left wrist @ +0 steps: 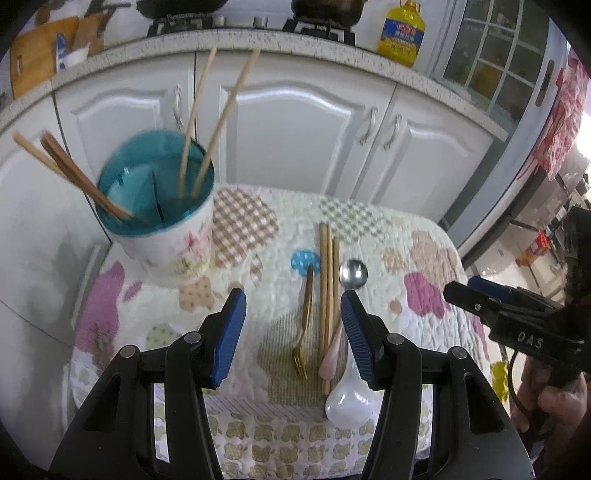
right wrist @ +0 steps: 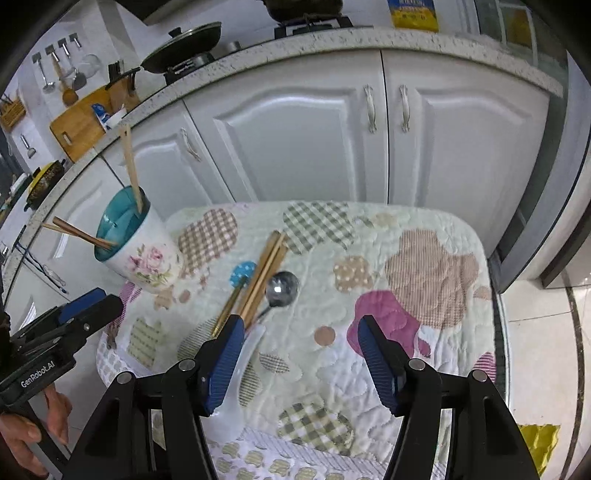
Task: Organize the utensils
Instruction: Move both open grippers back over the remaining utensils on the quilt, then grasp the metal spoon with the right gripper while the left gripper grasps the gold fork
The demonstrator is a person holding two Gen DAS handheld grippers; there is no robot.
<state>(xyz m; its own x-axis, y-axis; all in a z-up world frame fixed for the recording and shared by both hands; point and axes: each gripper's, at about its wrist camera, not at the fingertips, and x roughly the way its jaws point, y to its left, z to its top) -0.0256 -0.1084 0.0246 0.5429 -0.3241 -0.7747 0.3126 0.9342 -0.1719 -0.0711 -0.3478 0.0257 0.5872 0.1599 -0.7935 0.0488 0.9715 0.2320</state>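
A teal-lined floral utensil cup (left wrist: 162, 218) (right wrist: 138, 247) stands at the table's left, holding several wooden chopsticks (left wrist: 218, 118) (right wrist: 130, 162). On the patchwork cloth lie a gold fork (left wrist: 304, 325) (right wrist: 231, 306), loose wooden chopsticks (left wrist: 327, 288) (right wrist: 264, 273), a steel spoon (left wrist: 352, 273) (right wrist: 282, 288) and a white ceramic spoon (left wrist: 349, 398) (right wrist: 240, 373). My left gripper (left wrist: 293, 321) hangs open above the fork and chopsticks, nothing between its pads. My right gripper (right wrist: 299, 343) (left wrist: 476, 299) is open over bare cloth, its left finger over the white spoon.
The quilted cloth (right wrist: 406, 295) covers a small table in front of white cabinet doors (right wrist: 295, 129). A counter above carries a stove, pans, a cutting board (right wrist: 79, 129) and a yellow oil bottle (left wrist: 400, 33). Tiled floor (right wrist: 535, 332) lies to the right.
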